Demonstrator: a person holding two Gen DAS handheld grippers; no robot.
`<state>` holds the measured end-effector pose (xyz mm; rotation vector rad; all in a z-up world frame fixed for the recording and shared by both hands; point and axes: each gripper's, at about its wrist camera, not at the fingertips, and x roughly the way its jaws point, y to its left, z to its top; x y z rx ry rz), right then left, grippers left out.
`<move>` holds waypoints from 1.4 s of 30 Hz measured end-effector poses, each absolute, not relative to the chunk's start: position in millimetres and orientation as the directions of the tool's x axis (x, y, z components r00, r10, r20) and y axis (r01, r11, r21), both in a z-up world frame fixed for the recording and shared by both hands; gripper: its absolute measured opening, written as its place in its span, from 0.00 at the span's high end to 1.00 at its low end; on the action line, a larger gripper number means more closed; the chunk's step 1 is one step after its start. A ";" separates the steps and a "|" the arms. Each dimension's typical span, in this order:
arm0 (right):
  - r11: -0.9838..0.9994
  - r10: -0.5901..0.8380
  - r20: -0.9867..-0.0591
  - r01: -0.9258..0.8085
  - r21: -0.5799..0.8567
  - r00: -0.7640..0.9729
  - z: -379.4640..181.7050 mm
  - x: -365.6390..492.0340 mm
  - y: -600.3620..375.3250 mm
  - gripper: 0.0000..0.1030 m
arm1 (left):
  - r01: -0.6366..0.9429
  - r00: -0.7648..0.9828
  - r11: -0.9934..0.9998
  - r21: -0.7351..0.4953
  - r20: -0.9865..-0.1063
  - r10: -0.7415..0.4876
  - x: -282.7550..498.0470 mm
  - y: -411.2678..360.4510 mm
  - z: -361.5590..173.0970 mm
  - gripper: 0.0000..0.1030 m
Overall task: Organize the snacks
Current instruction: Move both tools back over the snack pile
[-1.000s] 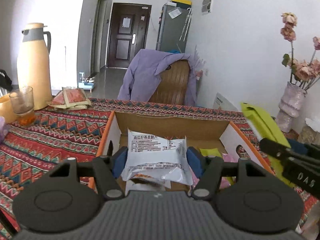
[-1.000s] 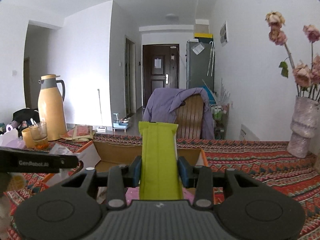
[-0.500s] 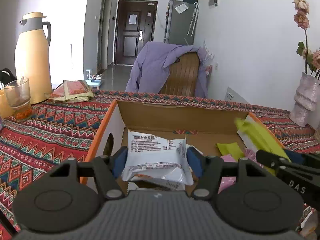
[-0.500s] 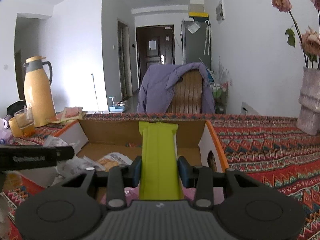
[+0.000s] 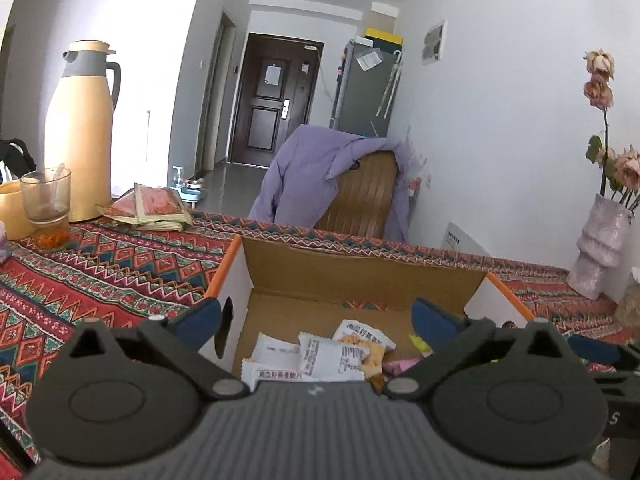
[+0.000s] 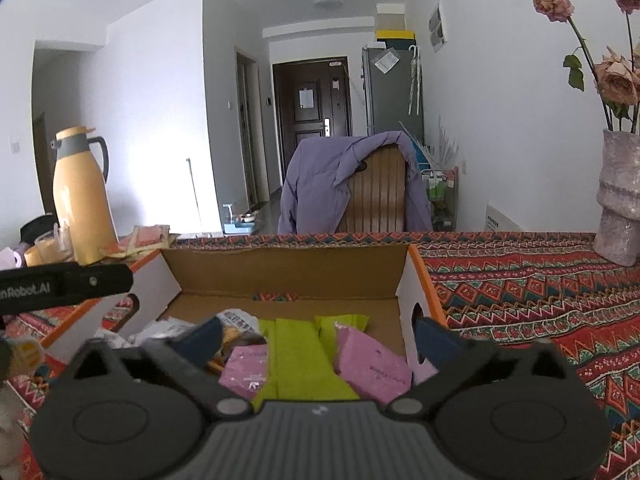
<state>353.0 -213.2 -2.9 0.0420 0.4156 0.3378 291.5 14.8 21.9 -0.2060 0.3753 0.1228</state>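
A cardboard box [image 5: 360, 276] with orange rims stands on the patterned tablecloth, and both grippers hover over its near side. My left gripper [image 5: 316, 320] has its jaws opening wide, with nothing pressed between the pads. The white snack packets [image 5: 320, 356] lie loose on the box floor below it. My right gripper [image 6: 318, 338] is also opening, clear of the green packet [image 6: 304, 360], which rests in the box [image 6: 288, 272] between pink packets [image 6: 372, 356]. In the right wrist view the left gripper's side [image 6: 60, 284] shows at the left.
A yellow thermos [image 5: 80, 132], a glass [image 5: 46, 204] and a stack of sachets [image 5: 154, 210] stand left of the box. A chair with a purple jacket [image 5: 320, 176] is behind the table. A vase [image 6: 620, 200] of dried flowers stands far right.
Both grippers have gone from shut to open. The white packet has dropped from the left gripper into the box, and the green packet from the right one. The right gripper sank lower.
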 end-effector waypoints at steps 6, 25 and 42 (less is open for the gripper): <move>0.941 0.333 -0.393 -0.325 0.090 0.857 -2.8 350.0 -209.5 0.00 | -0.142 0.923 0.972 -0.188 -0.380 0.061 291.2 14.2 23.5 0.00; 0.949 0.310 -0.351 -0.313 0.051 0.884 51.3 289.6 -220.8 0.00 | -0.139 0.932 0.967 -0.214 -0.359 0.054 236.2 9.2 65.5 0.00; 0.947 0.315 -0.386 -0.315 0.064 0.867 34.9 211.4 -229.8 0.00 | -0.128 0.908 0.973 -0.193 -0.417 0.037 161.3 15.2 47.0 0.00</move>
